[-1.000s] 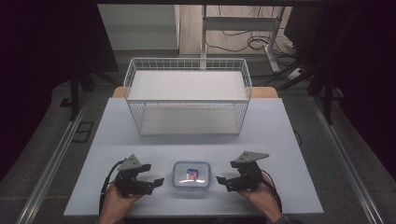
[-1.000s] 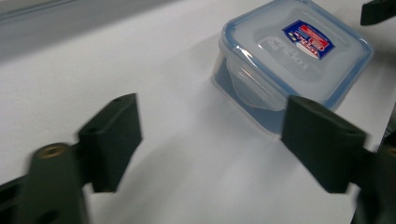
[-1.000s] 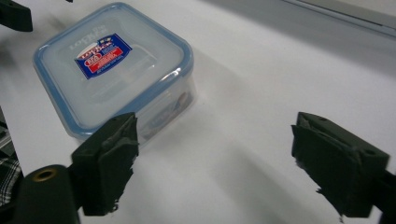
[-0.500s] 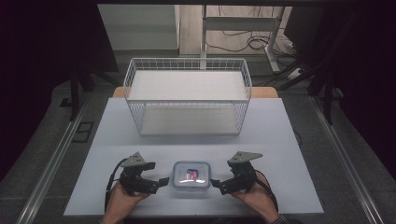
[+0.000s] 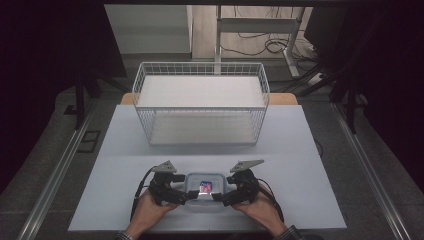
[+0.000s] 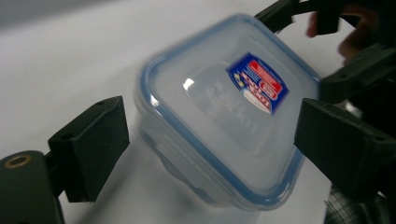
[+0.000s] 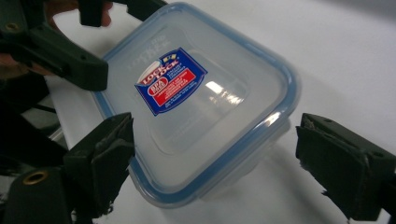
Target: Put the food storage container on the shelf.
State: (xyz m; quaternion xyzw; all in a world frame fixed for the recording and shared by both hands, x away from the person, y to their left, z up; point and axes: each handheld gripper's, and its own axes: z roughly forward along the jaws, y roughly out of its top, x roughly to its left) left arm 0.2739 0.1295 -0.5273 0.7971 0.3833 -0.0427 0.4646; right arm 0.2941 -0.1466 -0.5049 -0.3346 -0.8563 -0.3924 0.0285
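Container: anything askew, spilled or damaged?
Nothing stands out. The container sits flat on the table, lid on, label intact, no spill. Left gripper and right gripper flank it, open.

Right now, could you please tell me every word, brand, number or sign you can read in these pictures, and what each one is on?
"LOCK LOCK": white letters on the blue and red sticker on the lid of the clear plastic box.
Small print on the sticker's red part: too small to read.
Raised letters moulded into the lid beside the sticker: too faint and blurred to read.
White wire basket and table: no writing to be seen.
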